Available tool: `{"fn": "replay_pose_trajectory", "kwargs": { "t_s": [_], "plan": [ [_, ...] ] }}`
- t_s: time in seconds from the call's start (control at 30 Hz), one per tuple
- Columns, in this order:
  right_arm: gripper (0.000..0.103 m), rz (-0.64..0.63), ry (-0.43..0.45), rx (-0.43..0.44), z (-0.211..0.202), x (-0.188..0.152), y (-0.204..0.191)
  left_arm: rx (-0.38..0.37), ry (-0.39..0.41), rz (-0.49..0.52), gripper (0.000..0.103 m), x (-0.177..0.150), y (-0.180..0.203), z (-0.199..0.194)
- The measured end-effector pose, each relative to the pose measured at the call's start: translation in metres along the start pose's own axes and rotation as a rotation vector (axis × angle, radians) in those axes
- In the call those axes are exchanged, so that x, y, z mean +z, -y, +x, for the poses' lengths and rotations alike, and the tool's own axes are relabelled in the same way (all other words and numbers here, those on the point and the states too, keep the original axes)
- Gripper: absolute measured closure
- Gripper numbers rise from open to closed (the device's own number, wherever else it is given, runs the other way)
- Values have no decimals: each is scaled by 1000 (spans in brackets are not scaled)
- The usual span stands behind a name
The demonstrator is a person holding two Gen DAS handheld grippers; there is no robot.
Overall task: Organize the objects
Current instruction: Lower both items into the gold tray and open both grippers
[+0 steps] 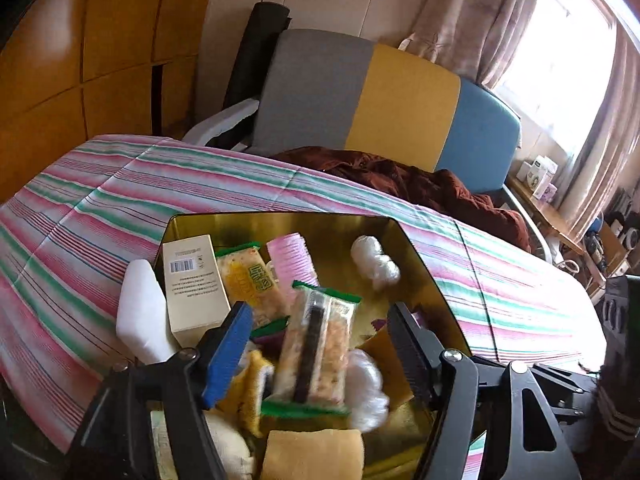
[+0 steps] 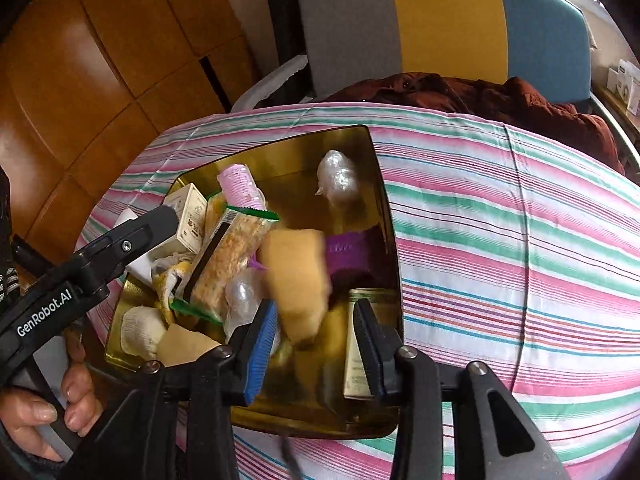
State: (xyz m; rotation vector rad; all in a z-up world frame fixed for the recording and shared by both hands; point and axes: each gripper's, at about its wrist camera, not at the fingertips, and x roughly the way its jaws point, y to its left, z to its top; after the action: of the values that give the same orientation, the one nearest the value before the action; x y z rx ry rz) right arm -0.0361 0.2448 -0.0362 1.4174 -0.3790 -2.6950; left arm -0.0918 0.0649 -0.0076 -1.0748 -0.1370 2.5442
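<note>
Inside, the gold tin (image 2: 384, 200) on the striped bed (image 2: 500, 240) is crowded: a cream box (image 1: 192, 288), a pink roller (image 1: 290, 264), green-edged snack bars (image 1: 316, 356), clear plastic bundles (image 1: 374, 262), a purple roller (image 2: 348, 256), a white sock (image 2: 140, 330) and a yellow sponge (image 2: 296, 280). Left gripper (image 1: 316, 344) fingers stand apart on either side of a snack bar without pressing it. Right gripper (image 2: 316, 344) fingers stand slightly apart, the blurred sponge just above them, unclamped. Behind the bed stand a grey, yellow and blue headboard (image 1: 400, 104), a brown garment (image 1: 420, 184) and wooden panelling (image 1: 80, 60).
</note>
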Motion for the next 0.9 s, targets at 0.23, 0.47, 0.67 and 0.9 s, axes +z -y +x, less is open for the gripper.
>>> {"fn": "replay_pose_trajectory", "kwargs": {
  "t_s": [0.23, 0.47, 0.67, 0.9],
  "plan": [
    [63, -20, 53, -79, -7, -2, -4, 109, 45, 60, 17, -14, -3, -17],
    [61, -98, 144, -168, -25, -5, -24, 155, 95, 88, 8, -23, 2, -43],
    [56, -116, 212, -206, -43, -10, -34, 163, 113, 84, 0, -32, 7, -59],
    [56, -136, 248, -233, -58, -27, -40, 164, 96, 47, 0, -46, 5, -68]
  ]
}}
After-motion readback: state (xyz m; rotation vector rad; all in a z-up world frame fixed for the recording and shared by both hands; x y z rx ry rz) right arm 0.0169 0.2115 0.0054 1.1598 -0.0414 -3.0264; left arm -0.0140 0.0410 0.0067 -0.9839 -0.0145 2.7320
